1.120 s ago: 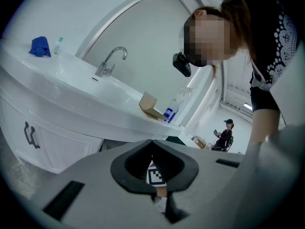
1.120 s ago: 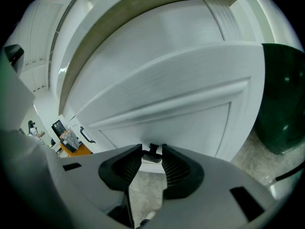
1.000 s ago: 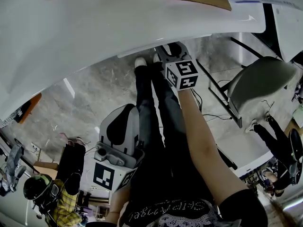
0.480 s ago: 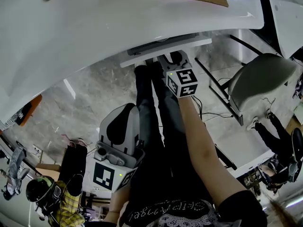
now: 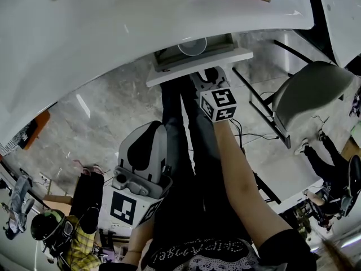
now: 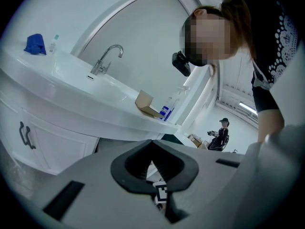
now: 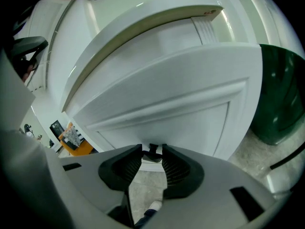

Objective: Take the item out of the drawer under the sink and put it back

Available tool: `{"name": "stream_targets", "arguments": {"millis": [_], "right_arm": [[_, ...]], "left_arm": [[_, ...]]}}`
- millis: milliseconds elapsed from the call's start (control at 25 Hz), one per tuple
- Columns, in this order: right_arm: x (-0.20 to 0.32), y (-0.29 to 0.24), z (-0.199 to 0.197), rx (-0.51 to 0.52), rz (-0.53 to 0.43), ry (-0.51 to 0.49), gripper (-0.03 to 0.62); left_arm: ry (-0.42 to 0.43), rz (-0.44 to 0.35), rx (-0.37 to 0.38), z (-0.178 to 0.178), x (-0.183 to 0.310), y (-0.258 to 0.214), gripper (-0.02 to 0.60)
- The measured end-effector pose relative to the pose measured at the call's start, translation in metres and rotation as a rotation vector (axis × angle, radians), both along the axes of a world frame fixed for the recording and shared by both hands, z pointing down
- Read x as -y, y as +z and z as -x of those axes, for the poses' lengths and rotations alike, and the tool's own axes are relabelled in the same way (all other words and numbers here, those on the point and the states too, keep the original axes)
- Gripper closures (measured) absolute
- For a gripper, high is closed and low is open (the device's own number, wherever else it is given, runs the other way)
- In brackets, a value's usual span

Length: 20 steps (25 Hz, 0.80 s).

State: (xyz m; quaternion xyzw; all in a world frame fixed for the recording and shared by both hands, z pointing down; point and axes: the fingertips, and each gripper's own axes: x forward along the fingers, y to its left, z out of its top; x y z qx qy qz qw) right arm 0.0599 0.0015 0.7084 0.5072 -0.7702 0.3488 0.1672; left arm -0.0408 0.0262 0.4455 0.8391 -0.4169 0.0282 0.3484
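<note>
Drawer [image 5: 192,68] partly out, long axis crosswise — right gripper [image 7: 151,146] tight on handle [image 7: 152,153], left gripper [image 6: 152,141] closed.

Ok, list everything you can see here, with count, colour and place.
sink counter: one, white, across the head view's top
faucet: one, chrome, on the counter
cardboard box: one, brown, on the counter's end
bottle: one, blue label, beside the box
cloth: one, blue, counter's far end
drawer: one, white, partly open under the counter
round item: one, pale, inside the drawer
chair: one, grey, at the person's right
rounded object: one, dark green, right of the cabinet
left hand-held gripper: one, grey, held low, shut, empty
right hand-held gripper: one, grey, shut on the drawer handle
</note>
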Motion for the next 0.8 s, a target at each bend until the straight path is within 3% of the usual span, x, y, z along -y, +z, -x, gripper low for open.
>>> {"name": "stream_targets", "arguments": {"millis": [800], "right_arm": [[-0.005,-0.001,-0.001,-0.008,-0.003,-0.011,0.451]], "left_arm": [[0.016,-0.019,0.003,0.002,-0.011,-0.004,0.577]]}}
